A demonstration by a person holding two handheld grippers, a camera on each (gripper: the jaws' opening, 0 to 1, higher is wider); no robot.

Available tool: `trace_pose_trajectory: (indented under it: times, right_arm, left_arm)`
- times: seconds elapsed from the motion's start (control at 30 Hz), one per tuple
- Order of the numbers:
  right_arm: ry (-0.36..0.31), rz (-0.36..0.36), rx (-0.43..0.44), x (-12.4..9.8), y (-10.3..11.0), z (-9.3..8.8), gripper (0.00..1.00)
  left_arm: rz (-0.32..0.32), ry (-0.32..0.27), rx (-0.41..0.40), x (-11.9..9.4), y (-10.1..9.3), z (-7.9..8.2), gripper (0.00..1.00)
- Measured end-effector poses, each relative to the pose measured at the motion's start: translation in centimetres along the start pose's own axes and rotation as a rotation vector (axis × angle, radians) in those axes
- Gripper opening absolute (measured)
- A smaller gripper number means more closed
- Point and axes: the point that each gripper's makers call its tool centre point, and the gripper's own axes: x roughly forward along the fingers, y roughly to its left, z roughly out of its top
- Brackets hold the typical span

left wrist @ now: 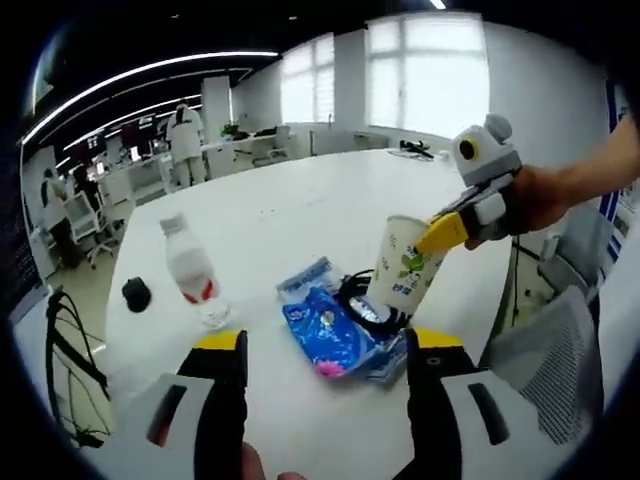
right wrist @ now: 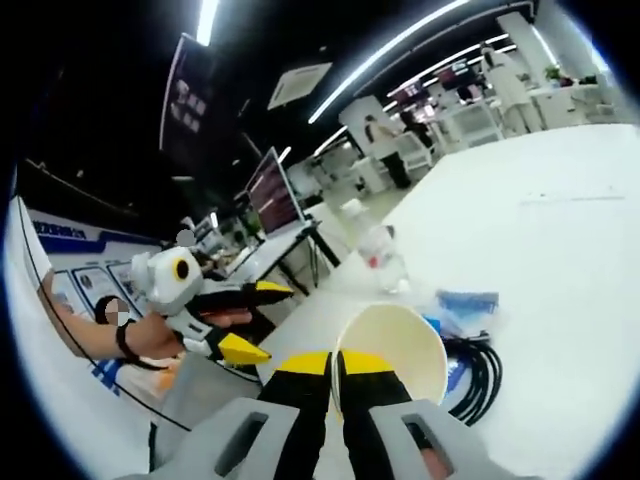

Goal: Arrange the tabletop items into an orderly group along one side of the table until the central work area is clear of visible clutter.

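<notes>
Paper cup (left wrist: 406, 264) tilted, raised just above table (left wrist: 300, 210) near right edge, over black cable coil (left wrist: 362, 300). Right gripper (right wrist: 335, 362) pinched on cup rim, jaws nearly closed, wall between them. Left gripper (left wrist: 325, 345) jaws spread wide, gripping nothing, above blue packets (left wrist: 328, 325). Clear bottle (left wrist: 193, 270) upright further left; black cap (left wrist: 136, 294) beyond it near table edge.

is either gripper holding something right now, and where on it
The right gripper holds the paper cup by its rim, jaws pinched on the lip. The left gripper is open and holds nothing.
</notes>
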Motion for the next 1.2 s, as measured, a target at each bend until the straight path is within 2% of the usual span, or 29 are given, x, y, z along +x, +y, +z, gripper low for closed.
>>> trace_pose_trajectory:
  times: [0.27,0.57,0.83,1.0,1.2]
  right_arm:
    - [-0.029,-0.058,0.047,-0.5,-2.2,0.6,0.0]
    - [0.004,-0.09,0.007,0.5,-3.2,1.8,0.0]
    - [0.006,-0.094,-0.042,2.7,-3.4,4.7,0.0]
    - [0.021,-0.108,-0.063,4.1,-3.9,5.5,0.0]
    - [0.079,-0.144,-0.108,6.2,-4.6,5.9,0.0]
  left_arm:
    - [0.057,-0.014,-0.045,-2.4,2.6,-0.9,0.65]
    - [0.071,-0.007,-0.072,-3.9,3.7,-1.9,0.73]
    - [0.075,0.004,-0.091,-4.5,3.9,-2.6,0.74]
    - [0.081,-0.006,-0.1,-4.7,4.0,-2.1,0.74]
    - [0.075,-0.017,-0.107,-4.5,4.4,-1.8,0.74]
